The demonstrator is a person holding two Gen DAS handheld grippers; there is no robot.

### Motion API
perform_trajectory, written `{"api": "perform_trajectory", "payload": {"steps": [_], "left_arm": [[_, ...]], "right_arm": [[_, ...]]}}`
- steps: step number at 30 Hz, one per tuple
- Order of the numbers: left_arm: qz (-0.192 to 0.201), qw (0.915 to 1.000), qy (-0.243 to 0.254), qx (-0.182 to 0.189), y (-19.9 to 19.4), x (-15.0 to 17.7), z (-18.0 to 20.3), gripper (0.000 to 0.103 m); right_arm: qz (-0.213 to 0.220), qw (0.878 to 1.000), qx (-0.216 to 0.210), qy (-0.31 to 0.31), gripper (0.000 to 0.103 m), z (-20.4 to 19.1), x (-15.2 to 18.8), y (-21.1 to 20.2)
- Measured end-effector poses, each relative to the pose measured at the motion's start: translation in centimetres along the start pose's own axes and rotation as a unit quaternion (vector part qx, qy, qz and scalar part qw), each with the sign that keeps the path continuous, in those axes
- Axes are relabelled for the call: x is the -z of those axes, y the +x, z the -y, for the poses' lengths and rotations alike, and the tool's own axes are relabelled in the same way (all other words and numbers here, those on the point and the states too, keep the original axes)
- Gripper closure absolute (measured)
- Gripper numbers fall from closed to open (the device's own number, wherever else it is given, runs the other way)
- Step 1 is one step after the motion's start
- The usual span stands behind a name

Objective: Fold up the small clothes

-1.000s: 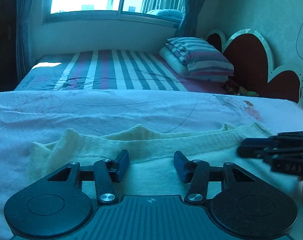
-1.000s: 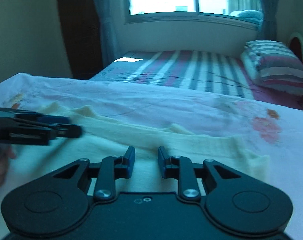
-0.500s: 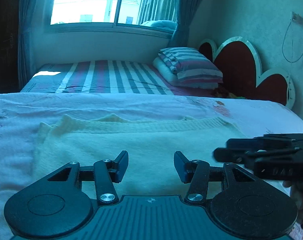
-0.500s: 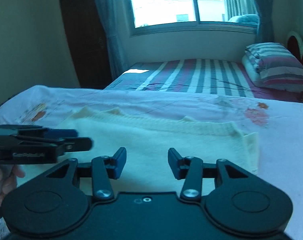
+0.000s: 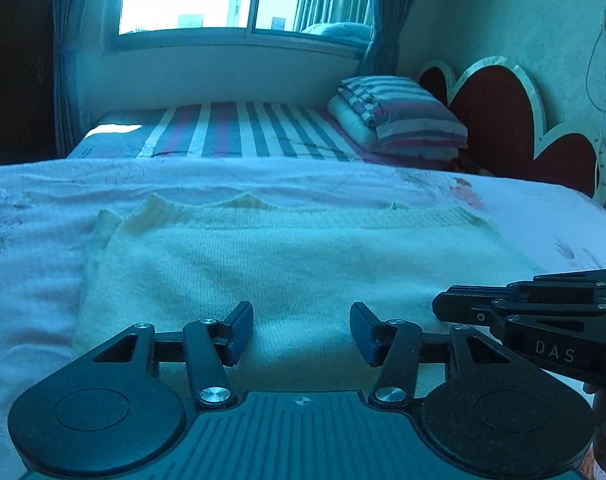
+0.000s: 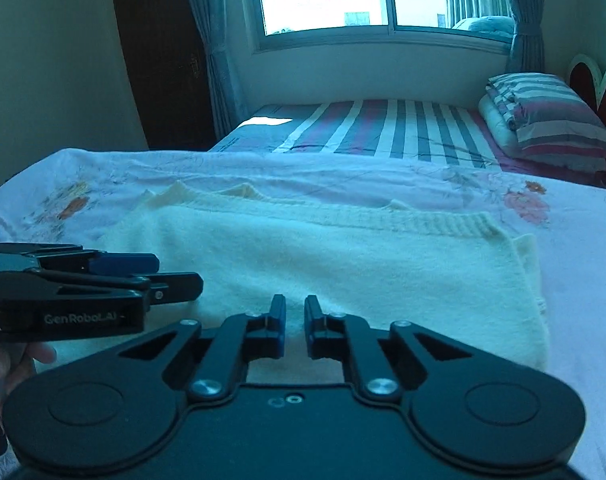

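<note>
A cream knitted sweater (image 5: 303, 264) lies flat on the pale floral sheet (image 5: 31, 240) of the near bed, folded into a wide rectangle with its ribbed edge toward twelve o'clock and a bit of sleeve sticking out at the ten o'clock corner. The left gripper (image 5: 301, 330) hovers over the sweater's near edge at six o'clock with its jaws standing well apart and only knit showing in the gap; the pads press on nothing. The right gripper (image 6: 294, 330) sits over the same near edge, and its jaws have just been closing to a narrow slit, with no fabric pinched between them that can be seen. In the right wrist view the left gripper reaches in from nine o'clock, a hand (image 6: 7, 364) under it. Toward twelve o'clock lies a striped bed (image 5: 239, 132) with a striped pillow (image 5: 403, 116) at two o'clock.
</note>
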State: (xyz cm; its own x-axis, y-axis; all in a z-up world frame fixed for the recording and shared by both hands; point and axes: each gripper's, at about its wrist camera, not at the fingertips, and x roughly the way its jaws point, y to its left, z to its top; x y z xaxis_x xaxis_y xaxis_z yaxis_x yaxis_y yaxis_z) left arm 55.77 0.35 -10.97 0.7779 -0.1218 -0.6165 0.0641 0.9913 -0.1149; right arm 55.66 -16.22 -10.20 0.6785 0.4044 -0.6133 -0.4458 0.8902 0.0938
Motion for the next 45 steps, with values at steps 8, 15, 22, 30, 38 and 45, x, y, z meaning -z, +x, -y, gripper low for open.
{"api": "perform_trajectory", "payload": {"steps": [8,15,22,30,38,45], "left_arm": [[-0.001,0.9999,0.003,-0.016,-0.6,0.6,-1.4,0.05],[-0.01,0.9989,-0.004,-0.045,-2.5,1.3,-5.0,0.05],[0.003,0.9996,-0.028,0.003,-7.5,3.8,-1.7,0.05],[-0.025,0.9997,-0.001,-0.002,-7.1,7.6,1.2,0.05],[0.002,0.9986,-0.047,0.025,-8.5,6.8,2.1,0.05],[-0.006,0.999,-0.014,-0.042,-8.1,8.3,1.4,0.05]], "right_arm": [[-0.003,0.998,0.059,0.035,0.103,3.8,1.4,-1.3],[-0.013,0.993,0.105,0.043,0.103,8.3,2.4,-4.3],[0.015,0.999,0.003,0.035,0.094,0.4,4.4,-8.7],[-0.026,0.999,0.009,0.019,0.096,-5.3,7.8,-6.2],[-0.011,0.999,-0.001,0.042,0.097,-5.1,6.7,-8.0],[-0.015,0.996,0.065,0.065,0.101,-1.2,8.4,-9.4]]}}
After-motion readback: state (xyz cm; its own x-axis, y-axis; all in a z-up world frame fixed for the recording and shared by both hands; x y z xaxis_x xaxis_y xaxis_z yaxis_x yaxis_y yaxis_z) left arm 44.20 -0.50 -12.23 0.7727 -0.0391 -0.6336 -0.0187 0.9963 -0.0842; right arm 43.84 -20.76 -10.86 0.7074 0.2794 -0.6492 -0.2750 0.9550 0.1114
